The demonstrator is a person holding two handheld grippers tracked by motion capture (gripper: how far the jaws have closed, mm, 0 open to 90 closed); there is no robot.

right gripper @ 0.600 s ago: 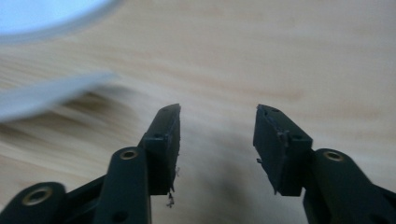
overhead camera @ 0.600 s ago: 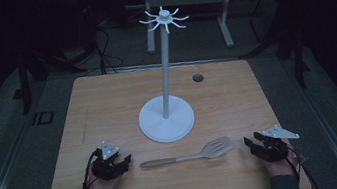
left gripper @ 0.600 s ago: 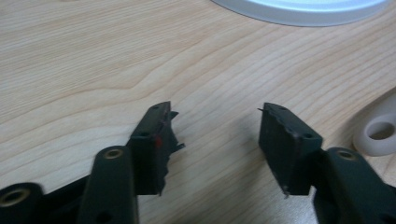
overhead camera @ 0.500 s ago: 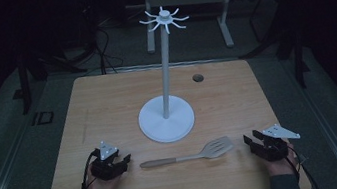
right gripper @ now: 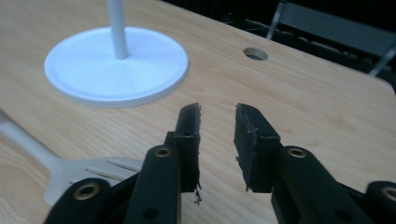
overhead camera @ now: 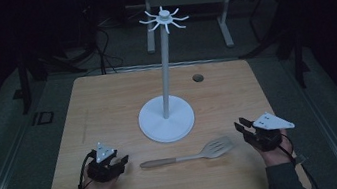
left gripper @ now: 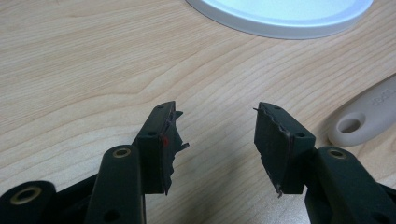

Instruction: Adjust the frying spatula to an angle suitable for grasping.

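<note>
A pale slotted spatula (overhead camera: 186, 156) lies flat near the table's front edge, its handle pointing left. Its holed handle end (left gripper: 369, 119) is just right of my left gripper (left gripper: 215, 135), which stands open over bare wood. My left gripper (overhead camera: 122, 161) rests at the front left. The right gripper (overhead camera: 242, 126) sits at the front right, just right of the spatula's head (right gripper: 93, 175). In the right gripper view, my right gripper (right gripper: 217, 112) is open with a narrow gap and nothing between its jaws.
A white stand with a round base (overhead camera: 166, 117), a tall pole (overhead camera: 165, 69) and a ring of hooks on top (overhead camera: 163, 18) stands mid-table. A small round hole (overhead camera: 198, 77) is in the wooden table (overhead camera: 108, 108) behind it. Dark floor and metal frames surround the table.
</note>
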